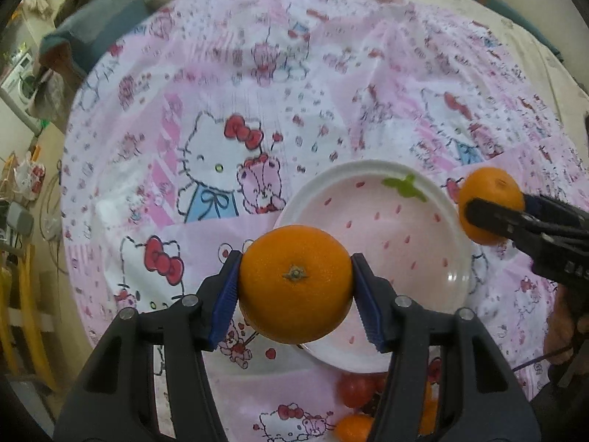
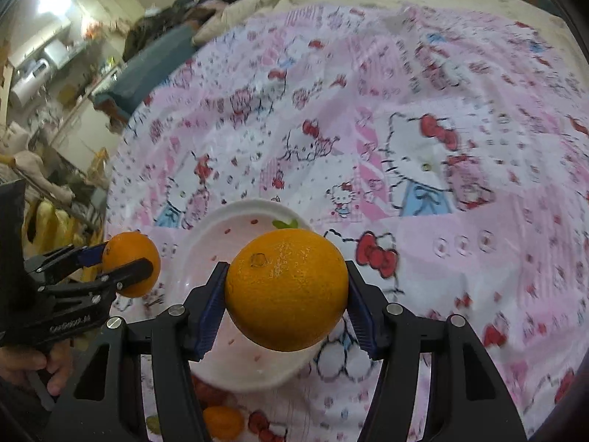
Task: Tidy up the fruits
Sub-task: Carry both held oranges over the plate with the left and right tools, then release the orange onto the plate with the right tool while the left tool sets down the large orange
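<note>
Landmark: the round white plastic plate point(image 1: 456, 221) printed with red strawberry seeds and a green leaf, lying bare on the pink cartoon-cat cloth point(image 1: 257, 92).
Left tongs: the left gripper point(image 1: 294, 280) is clamped on a round orange with a green stem button point(image 1: 294, 283), blue pads pressing its two sides, carried in the air over the plate's near-left rim.
Right tongs: the right gripper point(image 2: 287, 291) is clamped on a second round orange with a small scar point(image 2: 287, 287), raised over the plate's right side.
Why held so: side grips keep each fruit from rolling; both hang above the plate, probably for setting down there.
Pose: both grippers tilt steeply downward, converging on the plate from opposite sides.
Other fruit: small red and orange fruits point(image 1: 357, 390) lie on the cloth just beside the plate's near rim.
</note>
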`<state>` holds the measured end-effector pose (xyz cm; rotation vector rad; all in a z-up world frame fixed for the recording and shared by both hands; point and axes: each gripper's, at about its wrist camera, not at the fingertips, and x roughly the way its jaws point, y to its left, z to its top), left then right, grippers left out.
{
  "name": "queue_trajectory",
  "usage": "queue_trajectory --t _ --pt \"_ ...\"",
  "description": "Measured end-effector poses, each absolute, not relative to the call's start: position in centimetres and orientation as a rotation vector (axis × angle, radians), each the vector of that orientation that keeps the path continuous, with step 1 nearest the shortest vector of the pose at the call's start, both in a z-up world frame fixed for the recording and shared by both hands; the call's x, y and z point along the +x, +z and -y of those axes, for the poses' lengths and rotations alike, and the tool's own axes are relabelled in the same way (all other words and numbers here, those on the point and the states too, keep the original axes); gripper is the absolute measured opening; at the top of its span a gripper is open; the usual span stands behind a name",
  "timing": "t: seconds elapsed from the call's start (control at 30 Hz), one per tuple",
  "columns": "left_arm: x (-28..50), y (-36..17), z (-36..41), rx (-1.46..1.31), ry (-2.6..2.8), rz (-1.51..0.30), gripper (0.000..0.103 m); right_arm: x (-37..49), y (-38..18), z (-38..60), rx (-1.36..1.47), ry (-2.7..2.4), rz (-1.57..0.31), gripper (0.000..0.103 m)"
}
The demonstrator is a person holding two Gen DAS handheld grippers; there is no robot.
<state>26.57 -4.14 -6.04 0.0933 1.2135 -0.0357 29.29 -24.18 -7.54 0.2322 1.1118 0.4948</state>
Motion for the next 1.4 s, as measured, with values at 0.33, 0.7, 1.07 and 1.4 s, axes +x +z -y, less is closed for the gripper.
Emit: queue_trajectory --t 0.33,0.7,1.07,1.4 --pt "27.9 -7.1 2.1 0.067 -0.019 -1.246 0.054 32.7 -12.6 18.3 0.166 0.608 -1.213 0.062" --pt "28.3 -7.5 2.4 0.061 -0.018 -1.264 0.054 32.7 -13.7 17.8 0.15 0.632 -1.237 0.066" --pt "28.6 -8.3 2.6 0.05 -0.014 -1.254 0.054 32.5 -10.9 22.5 0.311 0.568 -1.151 0.083" --pt "30.6 -9.8 5.0 0.006 -0.079 -1.263 0.054 30.0 -8.0 27.3 0.423 0.454 -1.11 0.084"
